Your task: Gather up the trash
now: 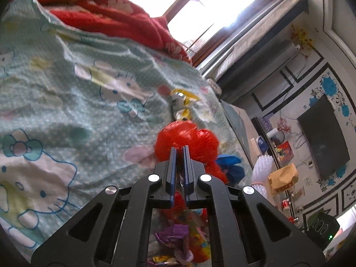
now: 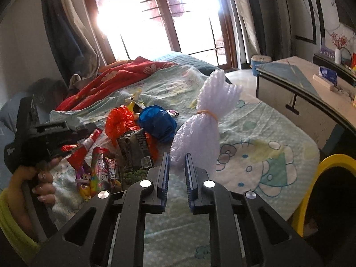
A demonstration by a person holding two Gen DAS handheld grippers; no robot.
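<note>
Sunlit window glass fills the far wall behind a bed covered with a pale green cartoon-cat sheet, and a crumpled red blanket lies toward its far left side. Ahead of the right gripper, whose fingers stand apart with nothing between them, a white foam-net bundle tied with an orange band rests on the sheet just beyond the fingertips. Left of that bundle sits the trash heap: a crumpled blue bag, a crumpled red plastic bag further left, a dark green pea snack packet in front of them, and bright candy wrappers nearest the camera on the left. At the lower right edge a yellow-rimmed bin shows beside the bed, and a desk stands beyond the bed on the right. The left gripper has its fingers drawn almost together with only a narrow slit between them, pressed into the red plastic bag; whether plastic is actually pinched there cannot be told. Beyond its fingertips lies a yellow and silver wrapper on the sheet, to its right the blue bag and the foam-net bundle, and below its fingers more wrappers.
</note>
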